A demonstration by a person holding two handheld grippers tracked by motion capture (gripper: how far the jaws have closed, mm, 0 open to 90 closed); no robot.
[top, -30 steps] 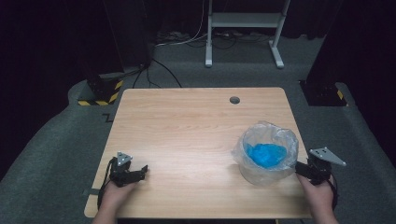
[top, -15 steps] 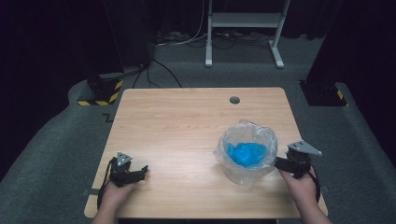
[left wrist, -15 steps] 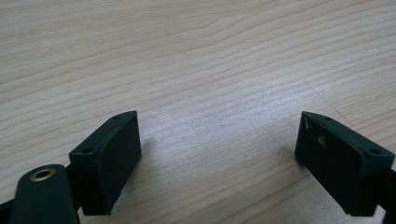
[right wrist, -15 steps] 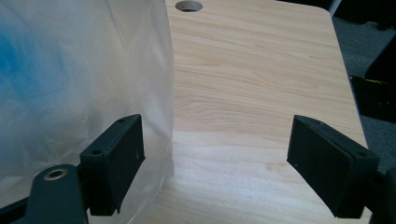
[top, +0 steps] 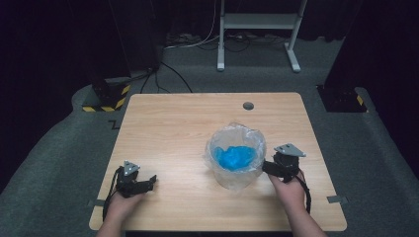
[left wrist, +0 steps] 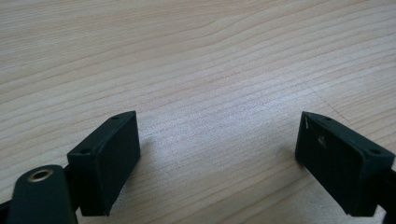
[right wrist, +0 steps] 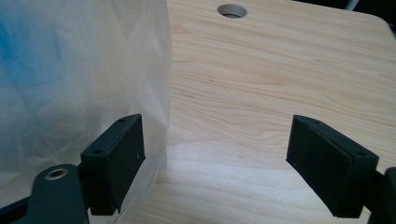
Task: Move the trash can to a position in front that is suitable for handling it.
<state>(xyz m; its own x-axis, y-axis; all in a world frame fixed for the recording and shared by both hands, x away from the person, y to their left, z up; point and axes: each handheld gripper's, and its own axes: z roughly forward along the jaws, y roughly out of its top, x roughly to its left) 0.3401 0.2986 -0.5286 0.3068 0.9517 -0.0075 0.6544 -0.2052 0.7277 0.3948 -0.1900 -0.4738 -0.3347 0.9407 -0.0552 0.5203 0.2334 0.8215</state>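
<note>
A clear plastic bag stands upright on the wooden table, right of centre, with something bright blue inside it. My right gripper is open and sits against the bag's right side. In the right gripper view the bag presses along the left jaw, and bare table lies between the jaws of my right gripper. My left gripper rests open on the table near the front left corner. Nothing but wood lies between the jaws of my left gripper.
A round cable hole sits near the table's far edge, also seen as the hole ahead of my right gripper. Beyond the table are a white metal stand, cables and a yellow-black striped block on grey floor.
My right gripper has moved left across the table and the bag has slid left with it, from the right edge toward the centre. The left gripper has stayed put.
</note>
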